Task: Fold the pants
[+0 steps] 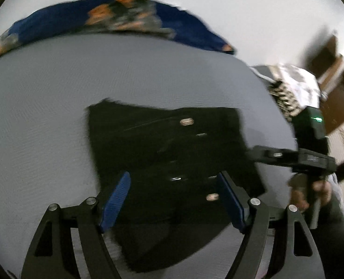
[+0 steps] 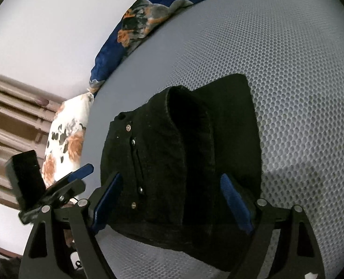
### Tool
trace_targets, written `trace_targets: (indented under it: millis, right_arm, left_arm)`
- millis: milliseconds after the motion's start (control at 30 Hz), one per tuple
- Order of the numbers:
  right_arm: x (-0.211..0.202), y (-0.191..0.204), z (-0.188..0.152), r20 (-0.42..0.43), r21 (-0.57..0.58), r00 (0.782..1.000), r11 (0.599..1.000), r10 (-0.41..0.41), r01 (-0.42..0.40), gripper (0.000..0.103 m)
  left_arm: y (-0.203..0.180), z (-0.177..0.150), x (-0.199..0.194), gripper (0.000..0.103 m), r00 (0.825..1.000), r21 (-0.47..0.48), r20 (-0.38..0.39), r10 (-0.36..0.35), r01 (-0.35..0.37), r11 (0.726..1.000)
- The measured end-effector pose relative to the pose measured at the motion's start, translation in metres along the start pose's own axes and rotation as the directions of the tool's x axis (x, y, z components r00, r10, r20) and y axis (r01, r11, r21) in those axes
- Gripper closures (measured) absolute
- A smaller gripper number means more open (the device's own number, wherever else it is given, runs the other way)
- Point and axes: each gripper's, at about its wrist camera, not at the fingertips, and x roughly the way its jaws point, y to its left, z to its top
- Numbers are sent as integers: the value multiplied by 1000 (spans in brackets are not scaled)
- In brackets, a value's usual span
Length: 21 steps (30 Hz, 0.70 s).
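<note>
Left gripper (image 1: 173,200) & right gripper (image 2: 170,202) both gape, holding nothing, over black pants (image 2: 183,158) folded on the bed (image 2: 299,93). Next: press layers flat, square edges.

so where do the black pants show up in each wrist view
Left wrist: the black pants lie centre and low, between the left tool's open pads.
Right wrist: the pants fill the centre, folded, with the right tool open over their near edge.
Shared landmark: the blue floral blanket along the mattress's far edge.
</note>
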Motion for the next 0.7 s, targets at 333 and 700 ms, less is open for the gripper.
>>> trace_targets:
  millis: [333, 700]
  right_arm:
    - [13, -29, 15, -43, -15, 996, 996, 84, -85, 58]
    - [37, -40, 39, -49, 5, 977, 978, 209, -209, 63]
  left_arm:
    - [33, -15, 13, 26, 995, -69, -39, 93, -95, 993]
    - [34, -18, 36, 26, 992, -97, -91, 86, -95, 991]
